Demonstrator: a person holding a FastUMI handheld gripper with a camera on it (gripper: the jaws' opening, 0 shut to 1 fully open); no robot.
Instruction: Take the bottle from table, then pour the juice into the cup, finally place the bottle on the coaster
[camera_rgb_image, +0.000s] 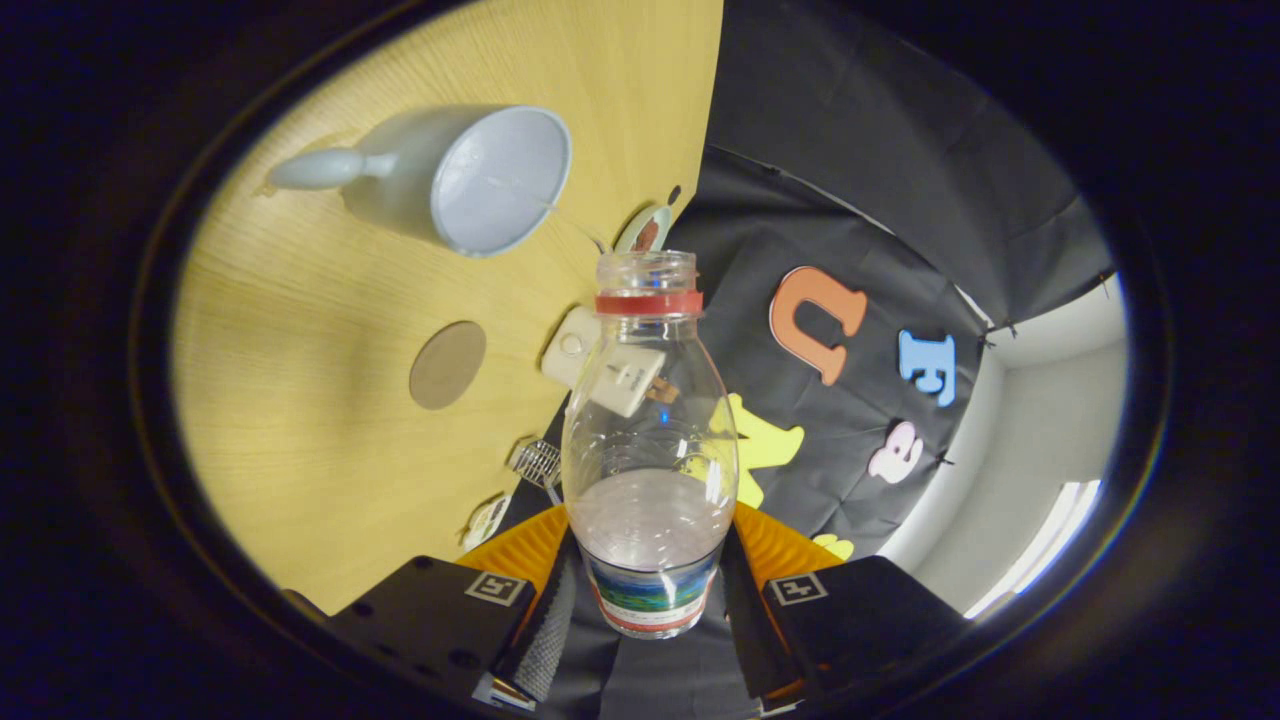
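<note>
Gripper (650, 590) clamped low on the uncapped plastic bottle (648, 440): light, thin-walled, slippery; label band grips best.

The one fisheye camera rides on the claw (650, 610), close behind its fingers, rolled sideways, facing the tilted worktop (300, 350) and booth wall.

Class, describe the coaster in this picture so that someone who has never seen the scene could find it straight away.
Start at the wooden table, beyond the clear bottle clamped in the gripper. Between the pale handled cup and the small white gadgets at the table's edge lies the coaster. It is the one flat, plain brown disc; everything near it is raised, pale or patterned.
</note>
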